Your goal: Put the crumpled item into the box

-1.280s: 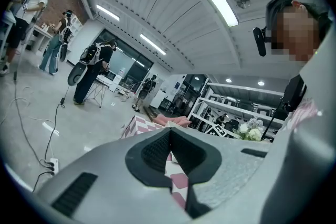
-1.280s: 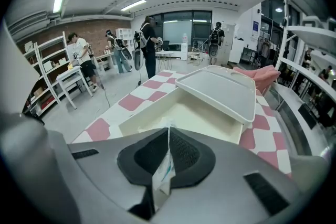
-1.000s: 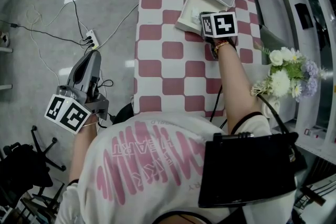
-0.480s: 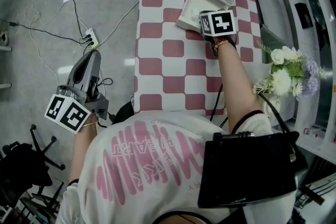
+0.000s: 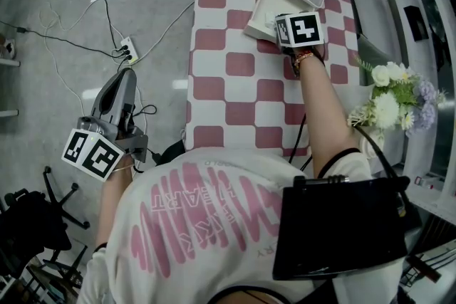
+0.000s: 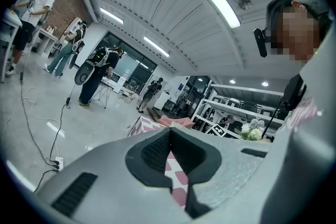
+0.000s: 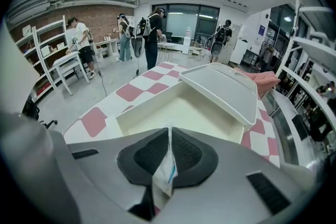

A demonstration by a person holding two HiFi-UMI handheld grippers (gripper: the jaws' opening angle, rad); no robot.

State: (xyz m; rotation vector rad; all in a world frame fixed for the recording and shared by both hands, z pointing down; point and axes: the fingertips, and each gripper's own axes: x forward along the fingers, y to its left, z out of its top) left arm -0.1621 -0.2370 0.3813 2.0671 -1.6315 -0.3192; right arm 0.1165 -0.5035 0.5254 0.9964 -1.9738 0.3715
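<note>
**While the left gripper hangs off the table, the right one holds the crumpled item at the open box**

Where the right gripper looks along its own jaws, they are pressed together on the crumpled item, a thin white piece with a blue mark, possibly a plastic wrapper, though the wide-angle view makes it hard to be sure. It sticks down out of the dark pads. Just ahead of the jaw tips lies the box, white, shallow and open, its lid tilted back on the far side. From the head view, this gripper's marker cube sits at the near edge of the box on the pink-and-white checked table, and it hides the item.

Out to the left of the table, the left gripper is over the grey floor, near a power strip. Its jaws meet at the tips with nothing held between them. Flowers stand past the table's right side.
</note>
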